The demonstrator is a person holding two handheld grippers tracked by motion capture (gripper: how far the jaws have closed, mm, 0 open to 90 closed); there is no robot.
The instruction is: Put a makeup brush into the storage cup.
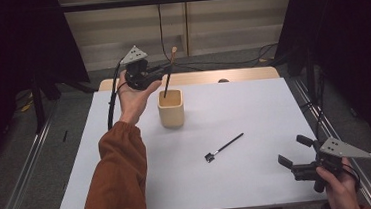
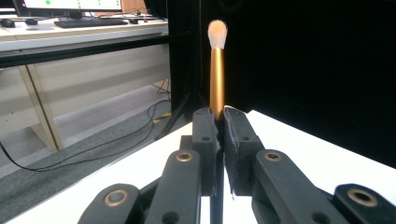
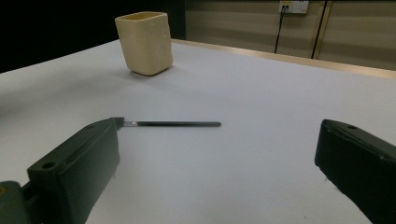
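Observation:
My left gripper [image 1: 163, 70] is held above the far left part of the white table [image 1: 254, 109], shut on a makeup brush [image 1: 169, 72] with a gold ferrule and a pale tuft. The brush's dark handle reaches down into a cream square cup [image 1: 171, 108]. In the left gripper view the brush [image 2: 216, 74] stands upright between the closed jaws of that gripper [image 2: 220, 122]. A thin black brush [image 1: 224, 147] lies flat mid-table; the right gripper view shows it [image 3: 173, 123] ahead, with the cup [image 3: 144, 43] beyond. My right gripper [image 1: 292, 151] is open near the front right corner, holding nothing.
A wooden strip [image 1: 241, 74] runs along the table's far edge. Cables lie on the grey floor [image 1: 230, 61] behind it. Metal rails [image 1: 23, 172] flank the table on both sides. Dark curtains hang left and right.

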